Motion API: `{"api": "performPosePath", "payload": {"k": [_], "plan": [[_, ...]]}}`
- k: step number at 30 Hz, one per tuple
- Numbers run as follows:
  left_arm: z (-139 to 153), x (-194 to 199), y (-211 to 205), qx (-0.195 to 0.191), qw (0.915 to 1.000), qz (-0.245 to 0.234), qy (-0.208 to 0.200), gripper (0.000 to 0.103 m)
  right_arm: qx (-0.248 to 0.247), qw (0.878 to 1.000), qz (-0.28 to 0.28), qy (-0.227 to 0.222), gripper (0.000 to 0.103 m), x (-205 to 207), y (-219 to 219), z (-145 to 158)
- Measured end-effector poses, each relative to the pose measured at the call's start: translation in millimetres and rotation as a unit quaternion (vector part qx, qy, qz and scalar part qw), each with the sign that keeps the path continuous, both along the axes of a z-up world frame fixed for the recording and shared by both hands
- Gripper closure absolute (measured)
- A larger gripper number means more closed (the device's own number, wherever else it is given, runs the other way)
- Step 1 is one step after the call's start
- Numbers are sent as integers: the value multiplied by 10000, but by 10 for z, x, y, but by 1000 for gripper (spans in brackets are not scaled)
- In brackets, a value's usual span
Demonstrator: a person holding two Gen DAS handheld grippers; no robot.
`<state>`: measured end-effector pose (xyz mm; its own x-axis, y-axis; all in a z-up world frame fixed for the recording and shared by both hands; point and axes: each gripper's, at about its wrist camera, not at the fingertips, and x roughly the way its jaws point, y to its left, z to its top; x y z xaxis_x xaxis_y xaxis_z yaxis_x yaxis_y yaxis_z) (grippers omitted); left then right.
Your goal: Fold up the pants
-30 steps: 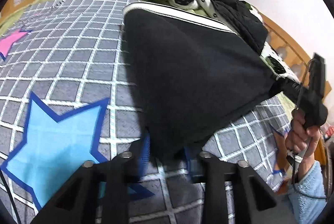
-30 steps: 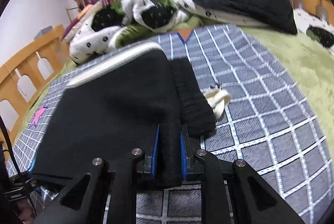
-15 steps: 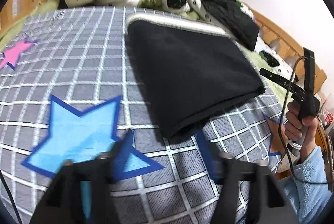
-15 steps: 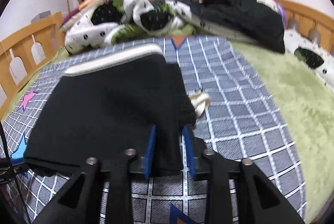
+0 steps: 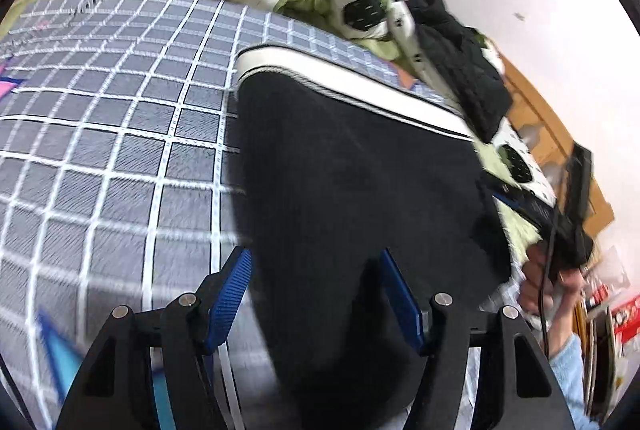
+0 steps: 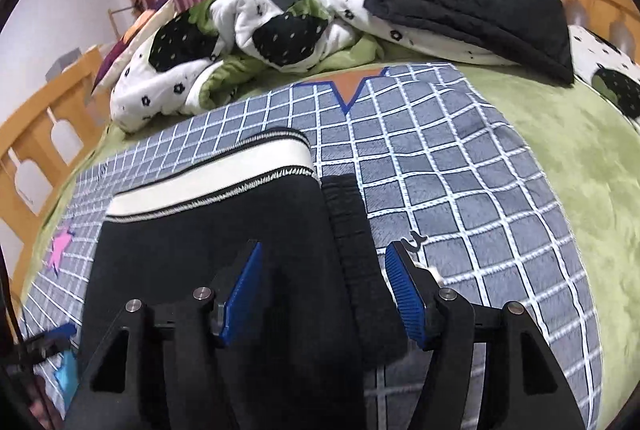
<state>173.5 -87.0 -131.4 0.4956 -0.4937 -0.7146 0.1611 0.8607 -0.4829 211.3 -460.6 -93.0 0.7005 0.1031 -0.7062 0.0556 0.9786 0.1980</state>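
The black pants (image 5: 352,181) lie folded flat on the grey checked bedspread (image 5: 120,133), with a white band (image 5: 352,81) along their far edge. My left gripper (image 5: 316,290) is open, its blue pads either side of the near corner of the fold. In the right wrist view the pants (image 6: 208,242) show a ribbed black strip (image 6: 348,226) on their right side. My right gripper (image 6: 324,290) is open over that near edge, holding nothing. The right gripper also shows in the left wrist view (image 5: 560,218), in a hand.
A crumpled white and green duvet (image 6: 248,41) and a black jacket (image 6: 472,5) are piled at the head of the bed. A green blanket (image 6: 568,157) covers the right side. Wooden bed rails (image 6: 44,117) stand on the left.
Both grippers have let go of the pants and opened wide. The fold now rests flat on the bedspread. The left gripper has come in close over the near corner.
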Motion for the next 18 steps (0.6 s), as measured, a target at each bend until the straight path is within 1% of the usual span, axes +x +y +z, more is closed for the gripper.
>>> {"api": "performPosePath", "payload": {"k": [2,4,5,7,8,10,12,14,15,16,17,18], "plan": [[-140,164,-4,-229,9996,16,164,40,-161,9997,68,188,41,98,32,-126],[-255,241,-9,-378,9986,28,374,40,-160,9992,180,315,41,176,41,-235],[-309,253,-16,-480,9980,-2,416,41,-158,9991,256,315,41,194,35,-266],[-347,247,-29,-557,9980,-69,303,41,-170,9989,343,255,41,186,1,-284],[-349,266,-48,-555,9980,-99,270,45,-163,9988,376,268,41,195,-15,-300],[-366,333,-92,-611,9975,-84,335,51,-43,9988,318,372,41,252,-38,-361],[-393,392,-134,-624,9969,76,464,56,107,9984,224,511,39,344,-37,-443],[-349,379,-171,-484,9977,142,444,65,101,9985,243,490,39,371,-19,-457],[-314,357,-194,-357,9986,121,370,67,134,9983,250,503,40,363,-22,-452],[-276,349,-208,-309,9990,119,306,72,206,9980,251,536,41,363,-33,-445],[-254,343,-190,-348,9989,127,279,76,308,9974,270,588,44,359,-46,-434],[-195,324,-157,-515,9983,124,239,78,439,9960,362,683,50,349,-70,-410]]}}
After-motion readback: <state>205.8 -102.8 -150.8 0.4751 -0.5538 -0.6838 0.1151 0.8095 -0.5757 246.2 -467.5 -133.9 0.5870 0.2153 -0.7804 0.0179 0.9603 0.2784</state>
